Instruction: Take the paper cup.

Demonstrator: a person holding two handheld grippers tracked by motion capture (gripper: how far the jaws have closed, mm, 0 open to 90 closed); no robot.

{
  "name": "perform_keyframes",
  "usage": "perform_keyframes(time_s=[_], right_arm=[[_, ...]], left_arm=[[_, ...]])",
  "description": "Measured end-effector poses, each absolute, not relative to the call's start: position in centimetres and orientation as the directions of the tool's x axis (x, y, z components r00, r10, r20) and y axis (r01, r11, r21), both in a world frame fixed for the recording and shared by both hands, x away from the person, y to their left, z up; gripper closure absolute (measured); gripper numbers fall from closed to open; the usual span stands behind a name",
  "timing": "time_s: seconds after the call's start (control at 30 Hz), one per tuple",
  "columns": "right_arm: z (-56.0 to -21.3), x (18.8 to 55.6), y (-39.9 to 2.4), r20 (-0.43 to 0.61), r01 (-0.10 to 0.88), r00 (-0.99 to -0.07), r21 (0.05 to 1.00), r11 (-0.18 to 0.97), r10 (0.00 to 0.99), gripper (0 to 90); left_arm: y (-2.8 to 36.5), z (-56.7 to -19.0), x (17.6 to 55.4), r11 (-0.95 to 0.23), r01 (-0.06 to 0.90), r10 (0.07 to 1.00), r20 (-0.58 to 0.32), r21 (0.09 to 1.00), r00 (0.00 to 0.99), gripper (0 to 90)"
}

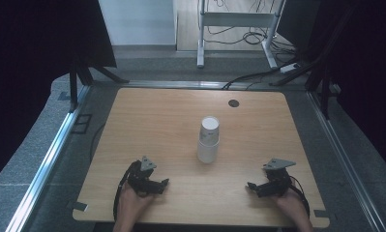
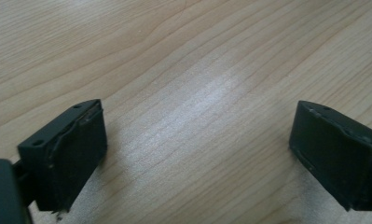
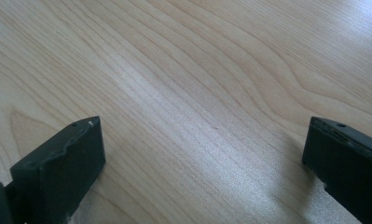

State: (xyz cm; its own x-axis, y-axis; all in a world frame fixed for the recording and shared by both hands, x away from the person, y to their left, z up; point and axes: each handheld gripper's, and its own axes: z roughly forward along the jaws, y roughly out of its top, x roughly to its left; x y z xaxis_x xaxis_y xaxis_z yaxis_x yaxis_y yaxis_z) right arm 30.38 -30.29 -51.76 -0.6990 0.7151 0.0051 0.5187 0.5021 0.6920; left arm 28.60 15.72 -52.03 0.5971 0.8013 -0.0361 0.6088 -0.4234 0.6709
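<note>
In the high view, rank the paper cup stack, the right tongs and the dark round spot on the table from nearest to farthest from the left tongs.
1. Paper cup stack, mid-table, up and right of the left tongs.
2. Right tongs, across the near edge.
3. Dark round spot, near the far edge.

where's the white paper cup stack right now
In the high view the white paper cup stack stands mid-table, between and beyond the left gripper and right gripper.

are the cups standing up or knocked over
Upright. The stacked white cups stand on the table, the top face a flat round white disc, both grippers apart from them.
</note>
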Motion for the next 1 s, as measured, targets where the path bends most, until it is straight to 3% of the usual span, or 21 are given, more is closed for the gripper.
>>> perform_keyframes(time_s=[1.0], right_arm=[[-51.22, 30.38, -30.13, 0.012, 0.513, -0.709, 0.695, 0.504, 0.705, 2.5]], left_arm=[[15.83, -52.01, 28.75, -0.442, 0.592, 0.773, -0.048, 0.674, 0.632, 3.5]])
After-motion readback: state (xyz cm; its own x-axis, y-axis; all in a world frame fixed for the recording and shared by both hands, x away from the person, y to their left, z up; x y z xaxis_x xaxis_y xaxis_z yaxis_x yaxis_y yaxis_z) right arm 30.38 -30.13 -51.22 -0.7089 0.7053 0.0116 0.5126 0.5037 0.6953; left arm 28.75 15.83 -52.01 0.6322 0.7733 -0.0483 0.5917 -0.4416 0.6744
